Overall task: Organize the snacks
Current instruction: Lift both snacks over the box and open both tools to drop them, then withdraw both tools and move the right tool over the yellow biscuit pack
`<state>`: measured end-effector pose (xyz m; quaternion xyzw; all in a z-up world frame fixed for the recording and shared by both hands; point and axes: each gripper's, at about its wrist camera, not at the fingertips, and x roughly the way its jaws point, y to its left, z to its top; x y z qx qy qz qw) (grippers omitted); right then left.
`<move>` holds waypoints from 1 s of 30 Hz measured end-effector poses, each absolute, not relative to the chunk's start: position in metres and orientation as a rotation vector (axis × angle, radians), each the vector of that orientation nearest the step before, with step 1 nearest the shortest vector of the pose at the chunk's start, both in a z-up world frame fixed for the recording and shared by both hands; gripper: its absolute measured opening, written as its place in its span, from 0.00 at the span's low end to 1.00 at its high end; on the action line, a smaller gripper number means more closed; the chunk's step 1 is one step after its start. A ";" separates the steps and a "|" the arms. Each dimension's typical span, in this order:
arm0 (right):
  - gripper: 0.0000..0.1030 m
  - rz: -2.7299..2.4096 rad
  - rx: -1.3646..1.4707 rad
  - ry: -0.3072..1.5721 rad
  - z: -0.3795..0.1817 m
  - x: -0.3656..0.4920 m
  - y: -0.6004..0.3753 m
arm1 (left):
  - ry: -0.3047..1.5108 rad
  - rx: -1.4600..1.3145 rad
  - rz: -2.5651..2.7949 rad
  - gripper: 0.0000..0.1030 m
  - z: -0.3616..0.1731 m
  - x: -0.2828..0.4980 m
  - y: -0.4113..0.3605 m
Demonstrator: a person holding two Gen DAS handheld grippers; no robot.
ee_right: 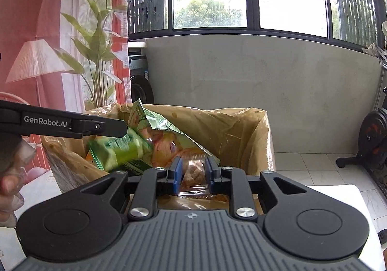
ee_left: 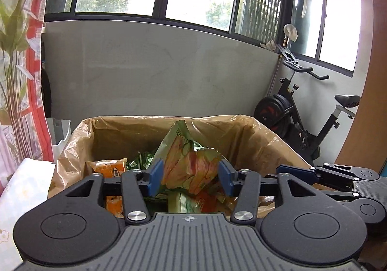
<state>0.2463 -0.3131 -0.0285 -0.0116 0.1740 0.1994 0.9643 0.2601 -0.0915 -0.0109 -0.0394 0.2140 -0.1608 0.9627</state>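
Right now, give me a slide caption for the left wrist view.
Left hand-held gripper holding a green-and-orange snack bag over the plastic-lined cardboard box of snacks.

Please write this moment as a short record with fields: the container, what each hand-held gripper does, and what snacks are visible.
container: cardboard box lined with a brown plastic bag
left hand-held gripper: jaws around a green-and-orange chip bag over the box; contact unclear
right hand-held gripper: jaws close around a clear snack packet
other snacks: orange packet, green packet inside the box
background: exercise bike
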 end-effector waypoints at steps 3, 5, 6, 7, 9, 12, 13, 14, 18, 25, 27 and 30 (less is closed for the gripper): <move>0.39 0.418 -0.008 0.331 -0.027 0.239 -0.321 | 0.429 -0.098 -0.345 0.58 -0.010 0.250 -0.084; 0.40 0.432 -0.002 0.313 -0.026 0.231 -0.328 | 0.411 -0.084 -0.349 0.58 -0.009 0.239 -0.077; 0.40 0.434 -0.007 0.297 -0.026 0.225 -0.331 | 0.402 -0.072 -0.353 0.58 -0.009 0.234 -0.075; 0.40 0.435 -0.013 0.279 -0.026 0.219 -0.334 | 0.396 -0.064 -0.358 0.58 -0.009 0.228 -0.073; 0.42 0.428 -0.013 0.244 -0.027 0.209 -0.341 | 0.387 -0.054 -0.380 0.58 -0.009 0.216 -0.060; 0.43 0.410 0.026 0.198 -0.029 0.193 -0.353 | 0.383 -0.068 -0.398 0.58 -0.013 0.194 -0.047; 0.43 0.405 0.042 0.184 -0.030 0.187 -0.357 | 0.382 -0.079 -0.400 0.58 -0.015 0.189 -0.043; 0.43 0.393 0.057 0.171 -0.033 0.181 -0.362 | 0.385 -0.096 -0.403 0.58 -0.017 0.183 -0.039; 0.44 0.361 0.102 0.139 -0.046 0.162 -0.374 | 0.415 -0.147 -0.424 0.58 -0.029 0.166 -0.031; 0.48 0.296 0.127 0.222 -0.089 0.152 -0.384 | 0.506 -0.138 -0.450 0.63 -0.062 0.163 -0.048; 0.48 0.272 0.124 0.283 -0.105 0.155 -0.386 | 0.526 -0.127 -0.436 0.63 -0.070 0.166 -0.053; 0.51 0.243 0.091 0.398 -0.126 0.166 -0.381 | 0.551 -0.148 -0.424 0.63 -0.081 0.171 -0.057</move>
